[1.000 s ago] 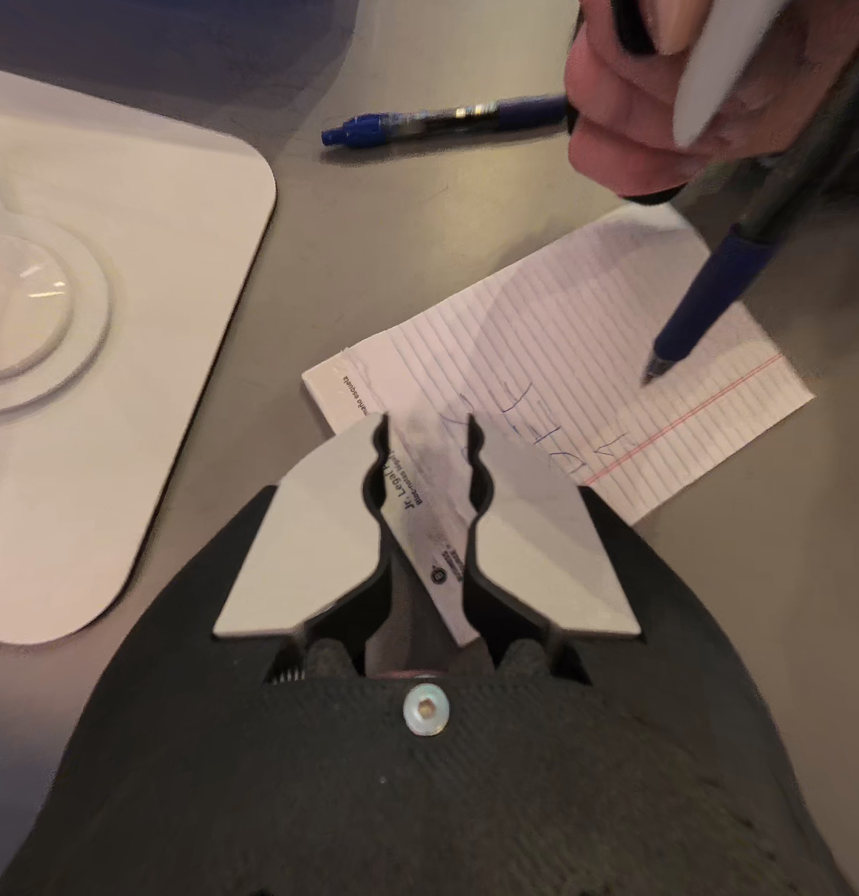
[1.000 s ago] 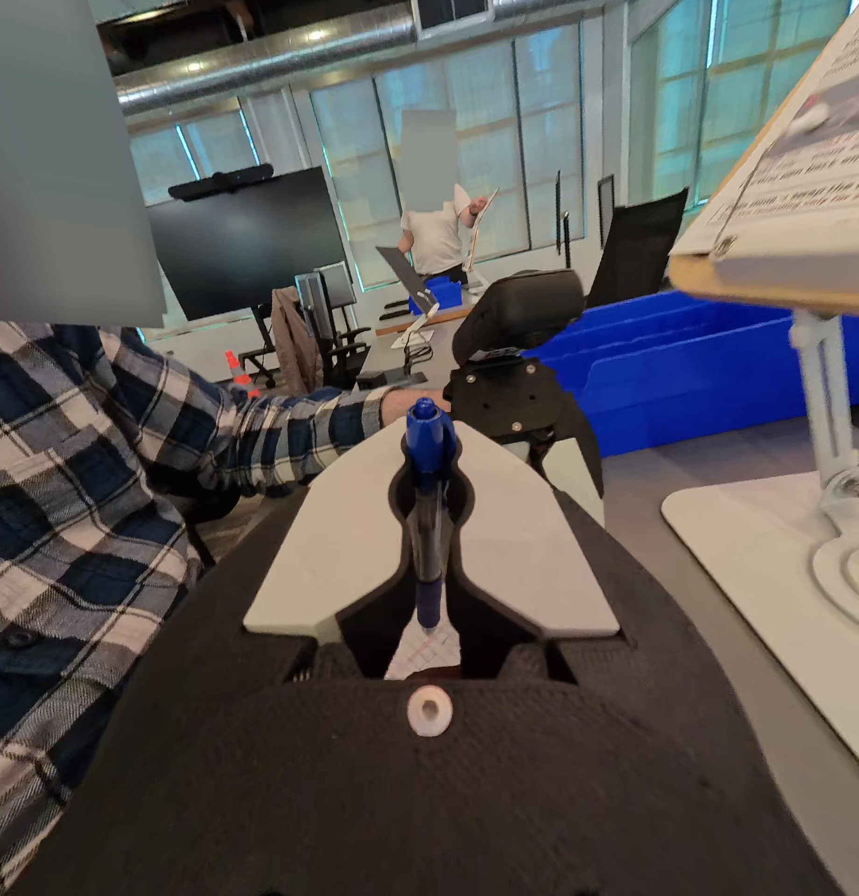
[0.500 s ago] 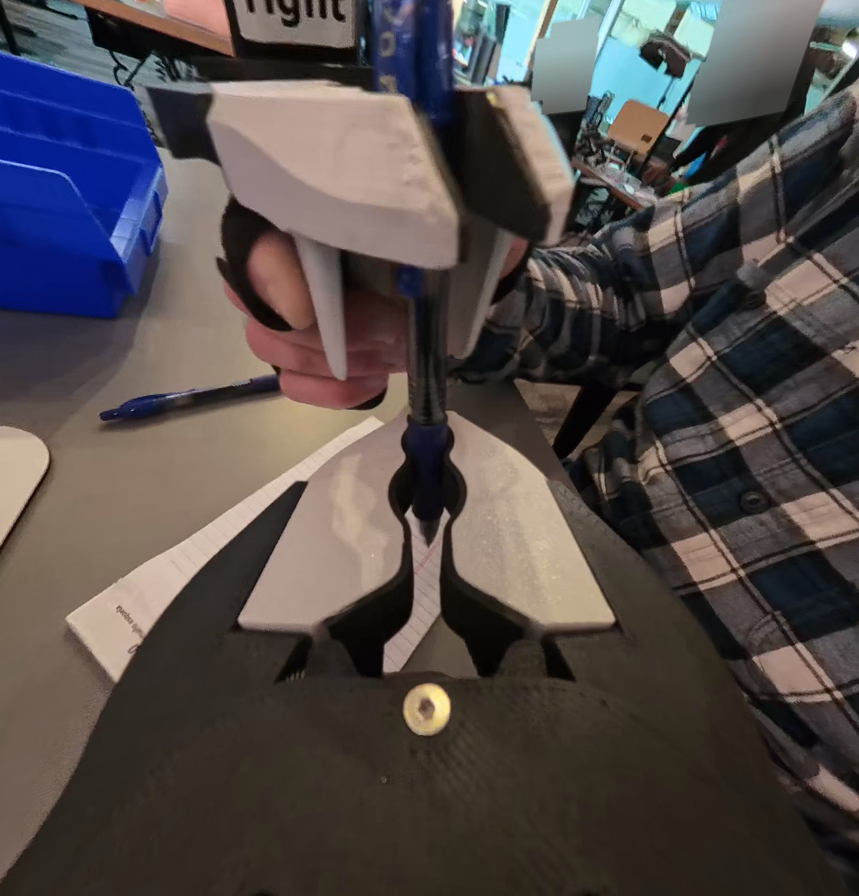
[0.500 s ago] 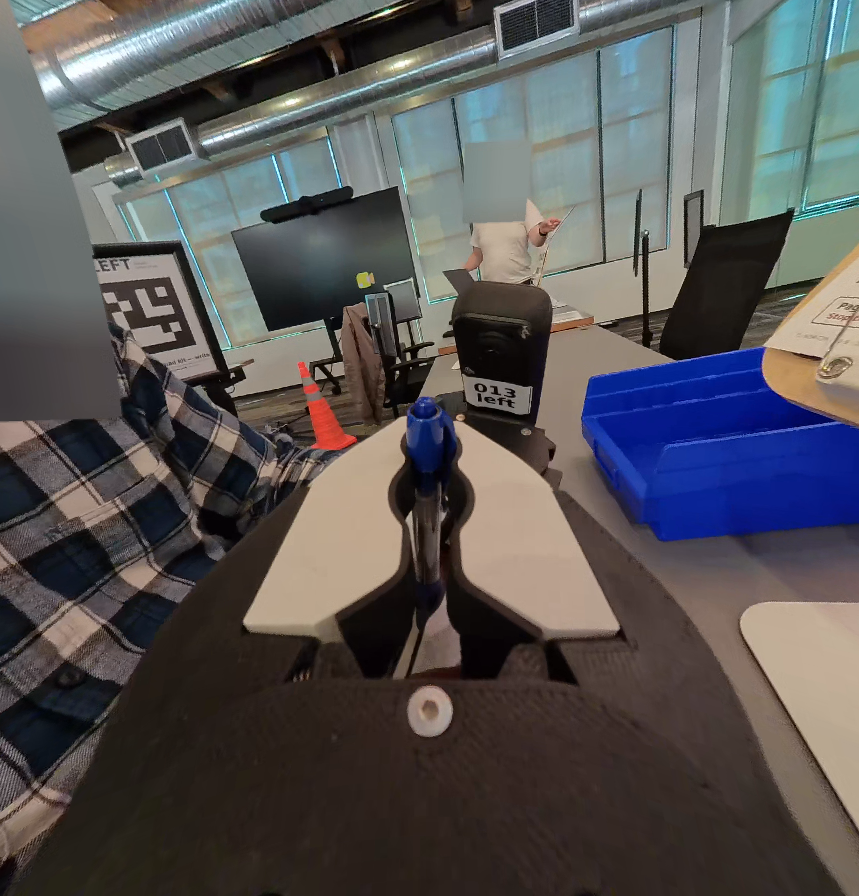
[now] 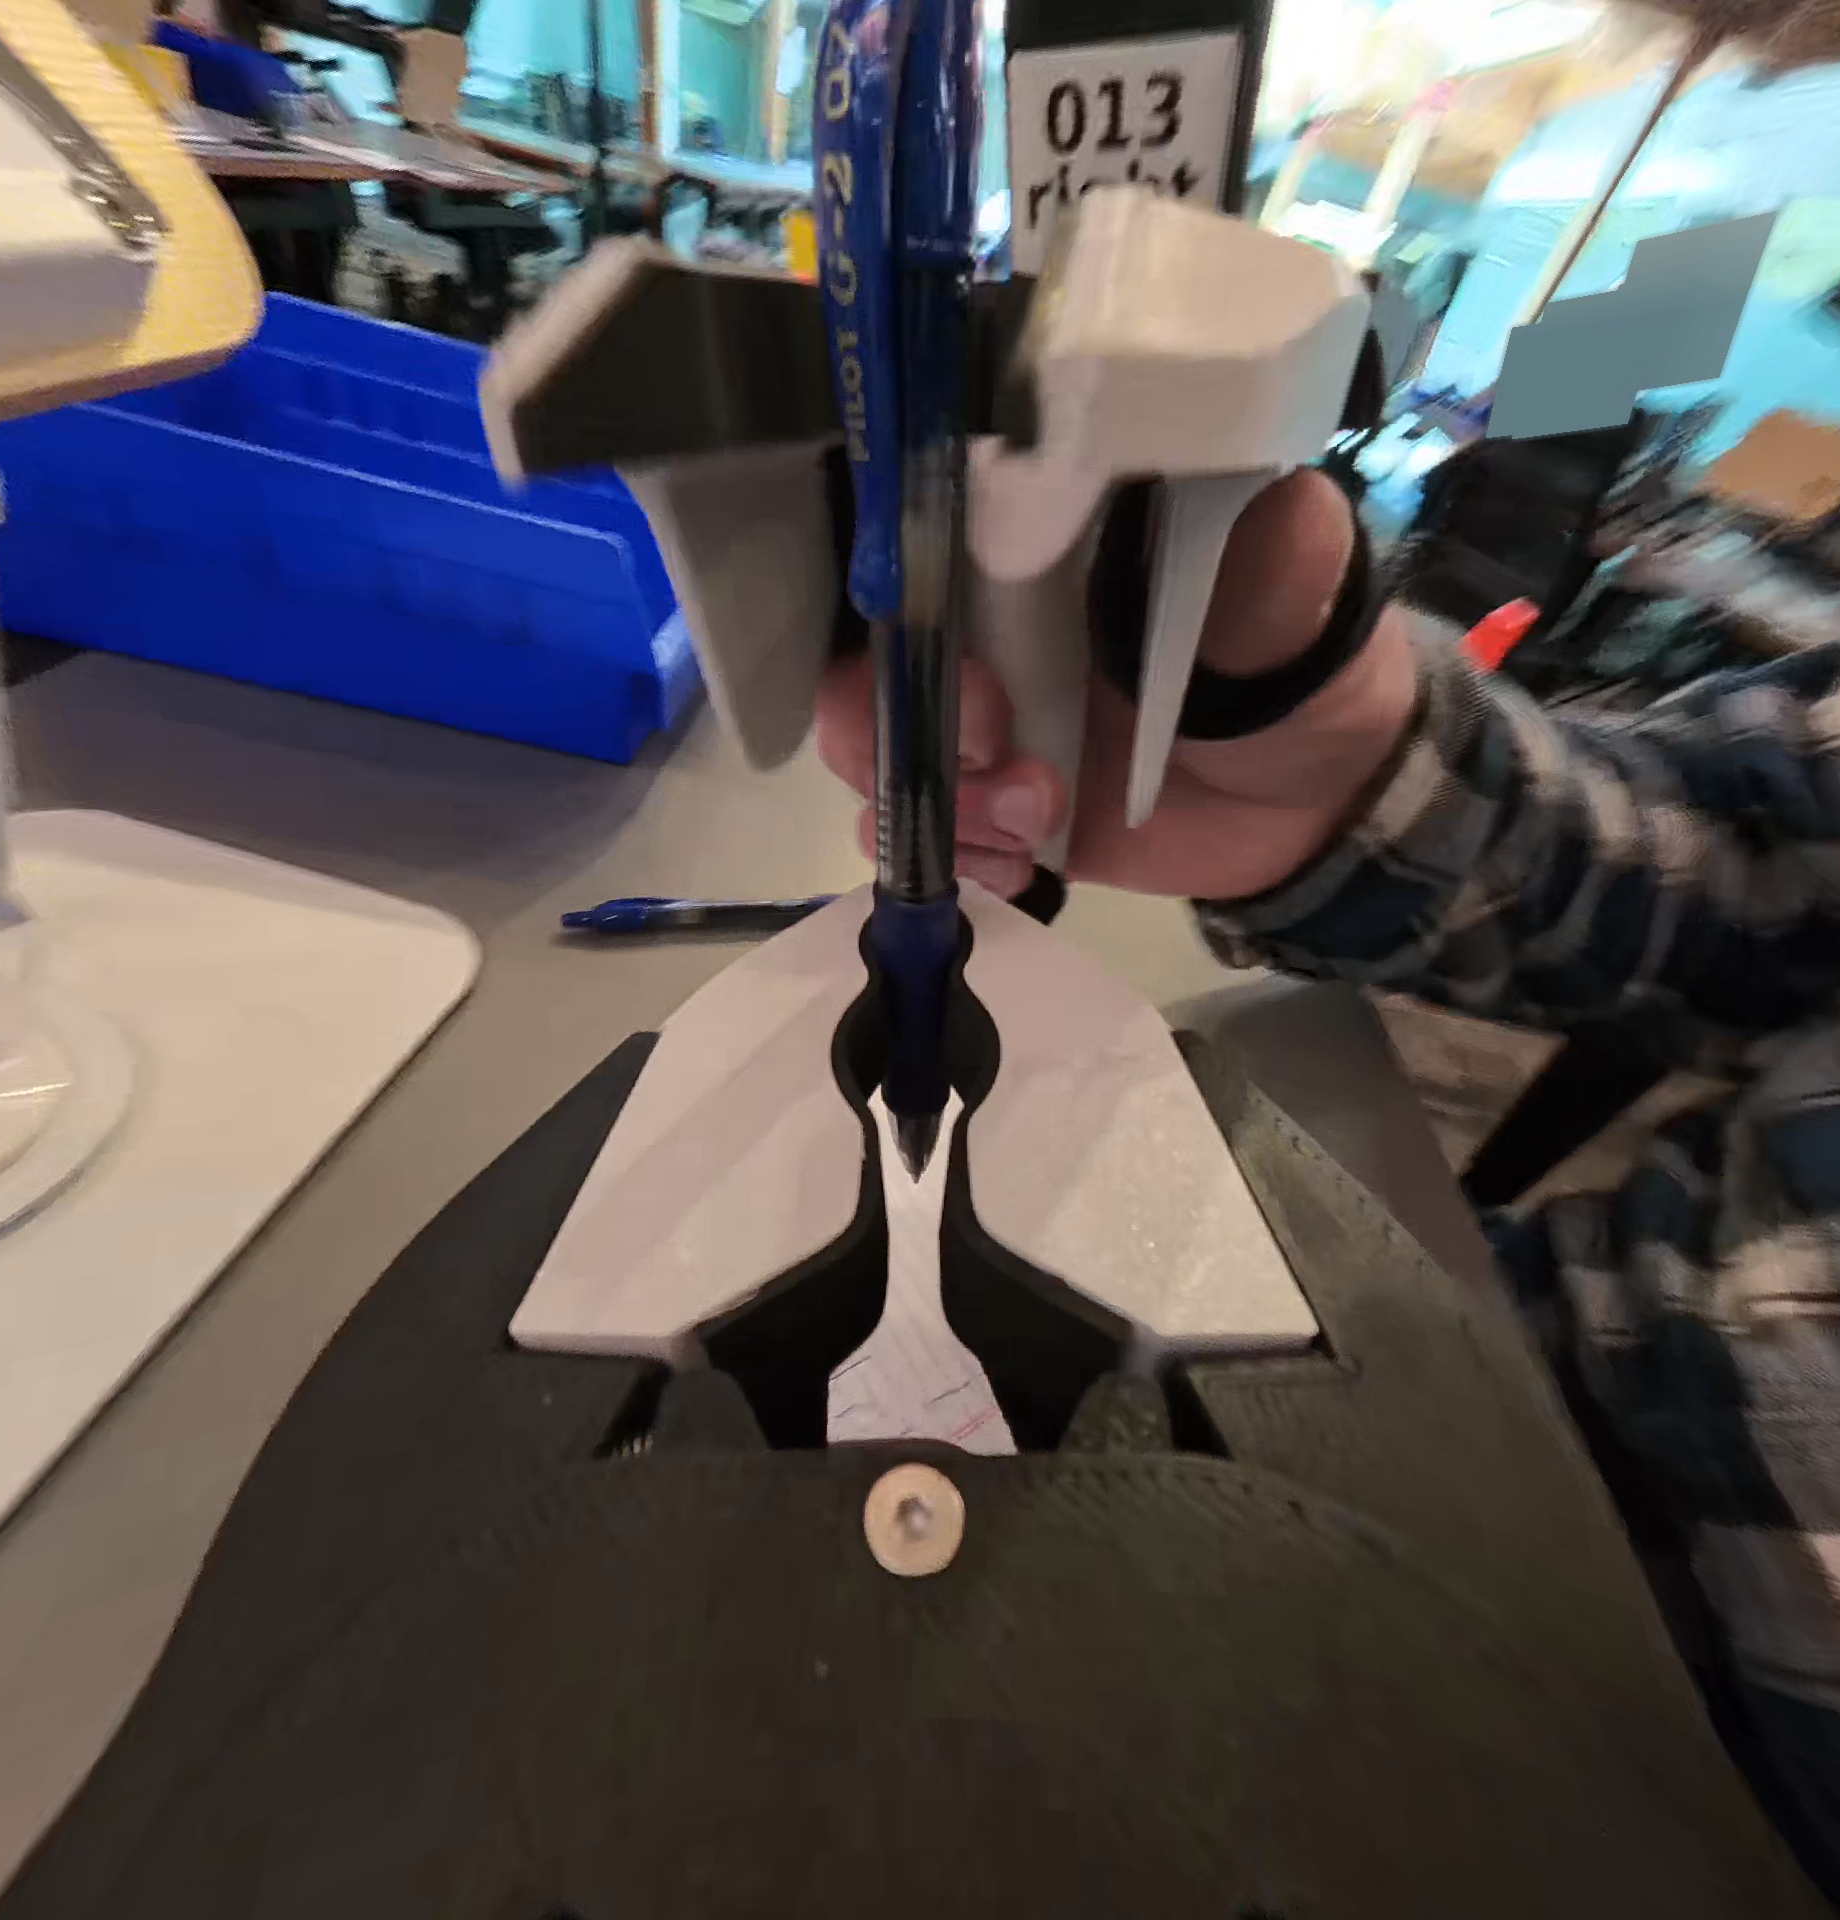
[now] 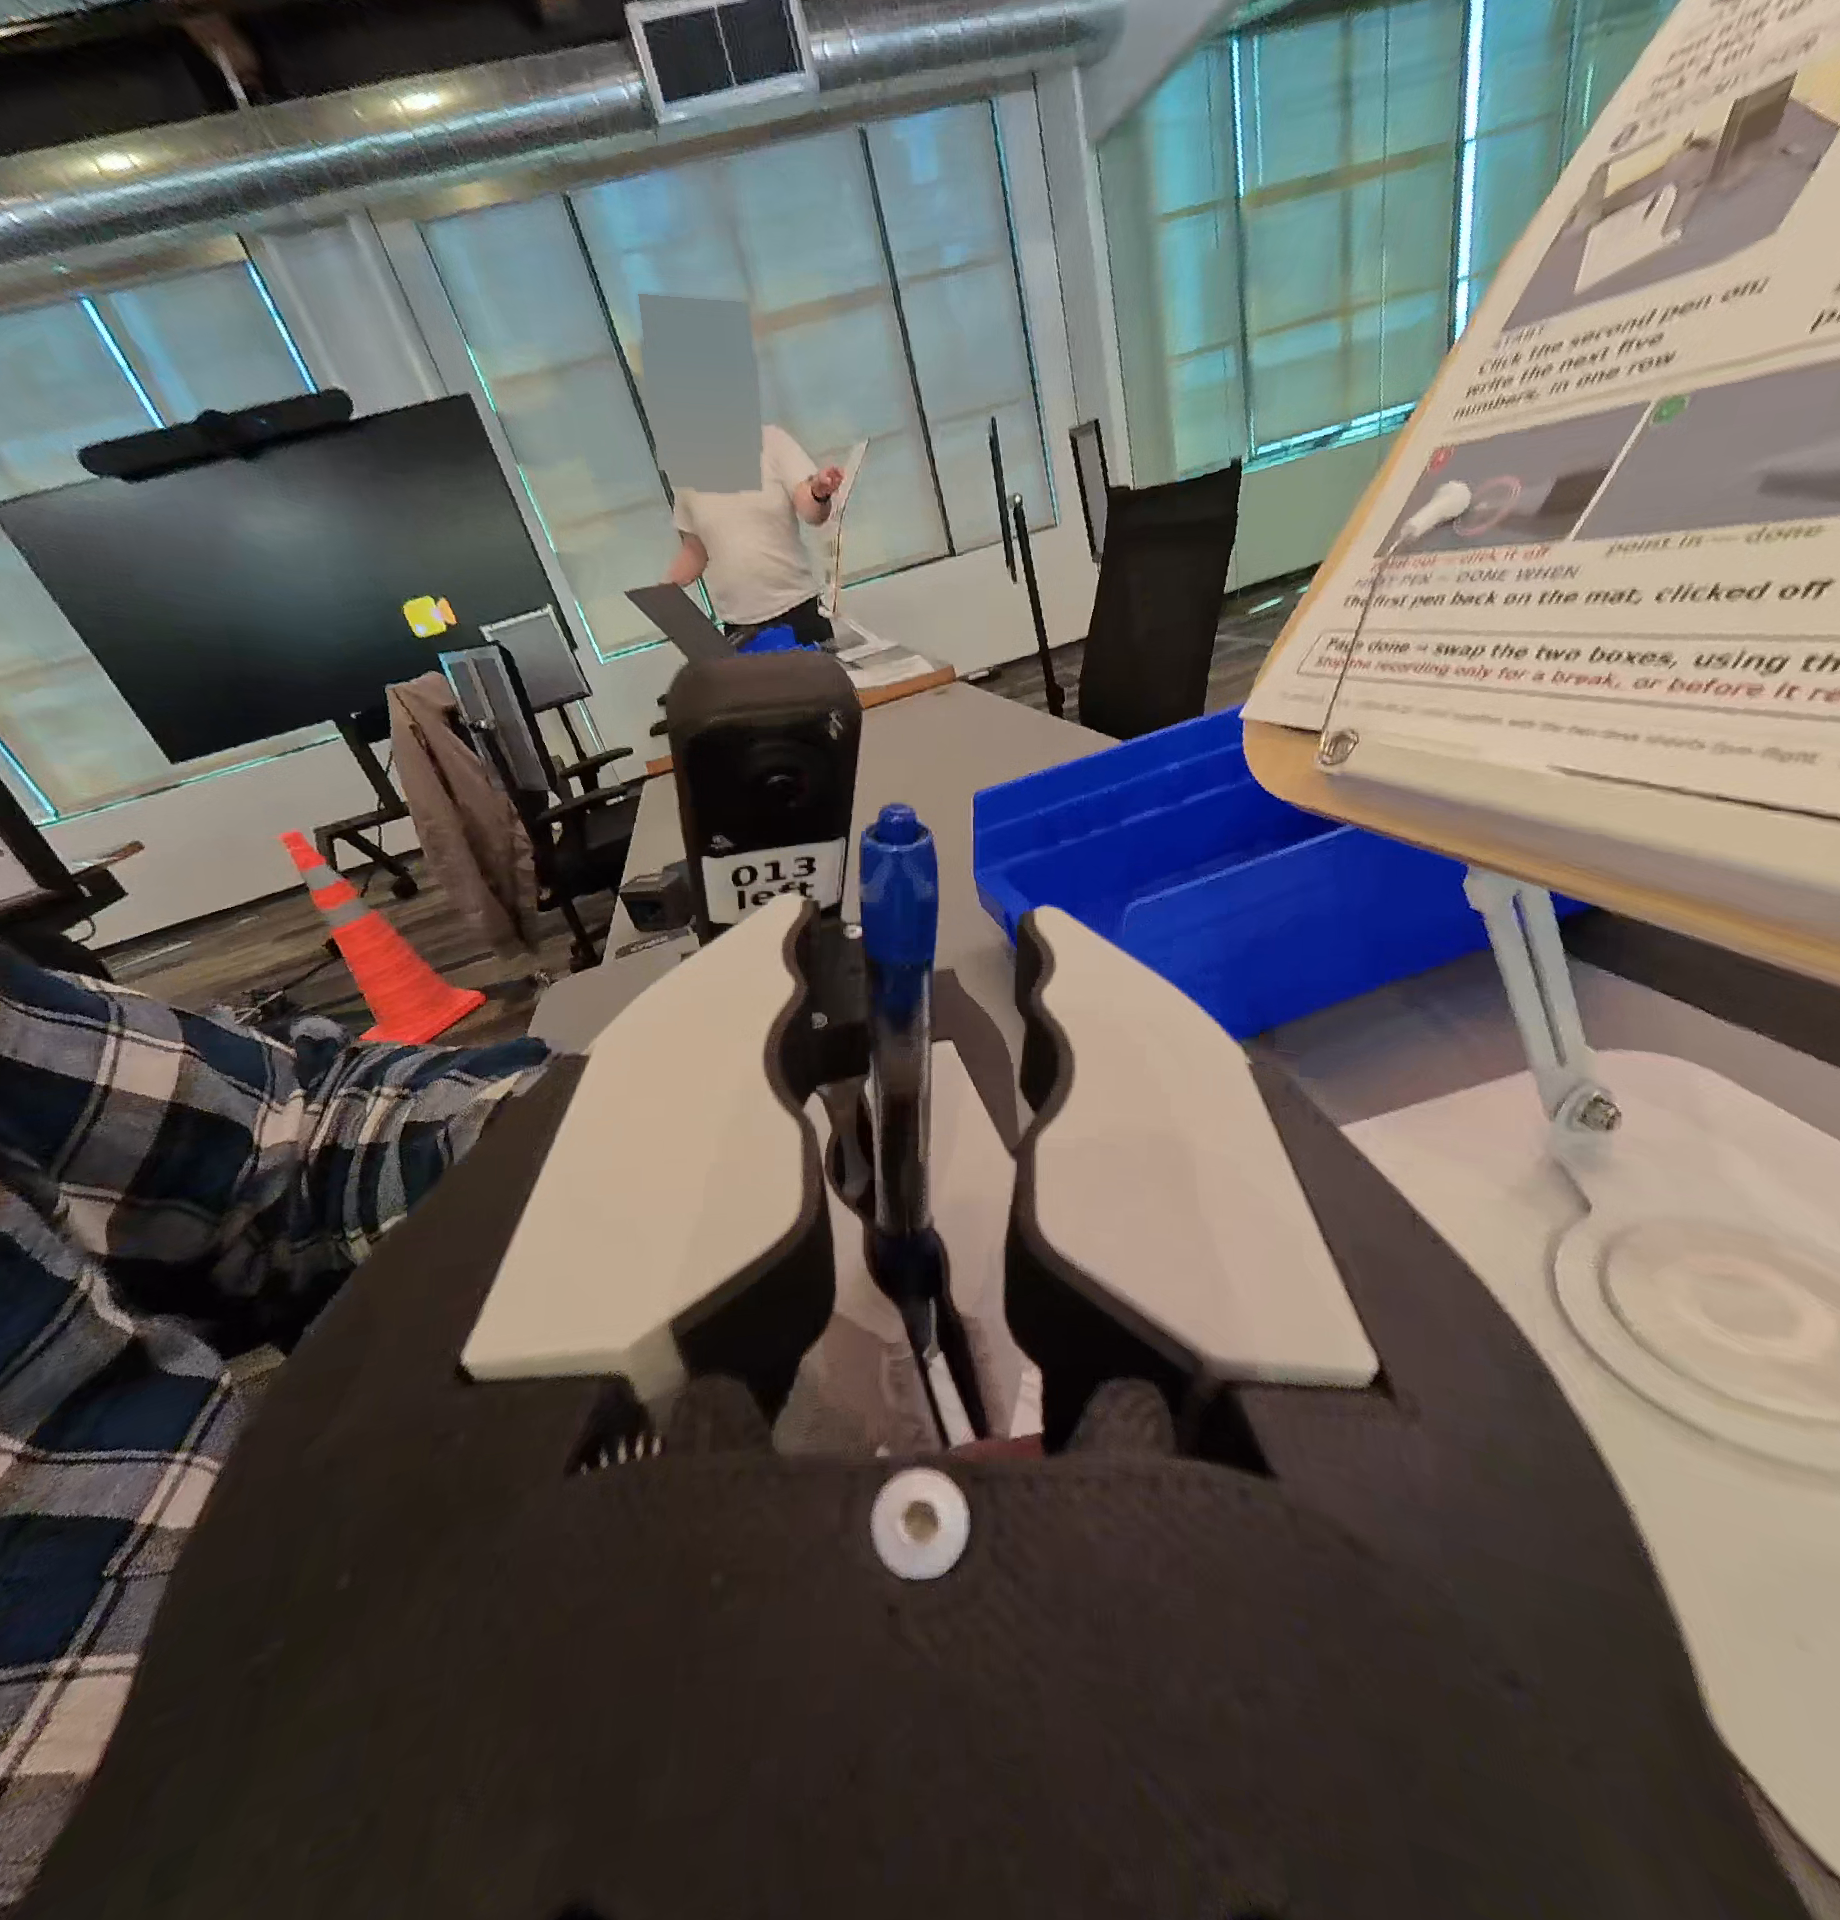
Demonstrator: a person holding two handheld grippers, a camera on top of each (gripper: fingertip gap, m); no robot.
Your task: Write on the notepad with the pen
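In the left wrist view my left gripper [image 5: 916, 935] is shut on the dark blue grip of a blue pen [image 5: 911, 623], just above its tip. The pen stands upright, tip down. The lined notepad [image 5: 911, 1351] shows through the gap behind my fingers. My right gripper [image 5: 916, 364] is higher up around the pen's barrel, and its two fingers stand apart from it. In the right wrist view my right gripper [image 6: 916, 935] is open. The pen [image 6: 895, 1091] stands between its pads with a gap on both sides.
A second blue pen [image 5: 687, 914] lies on the grey table beyond the notepad. A blue bin [image 5: 324, 540] stands at the back. A white stand base [image 5: 220, 1039] carries a clipboard with an instruction sheet [image 6: 1622, 468]. A hand and plaid sleeve [image 5: 1518, 883] are at right. Across from one pair of fingers to the other is roughly 9 cm.
My left gripper left the notepad and shut on the pen's grip. My right gripper, shut on the pen until half a second ago, has opened and let it go.
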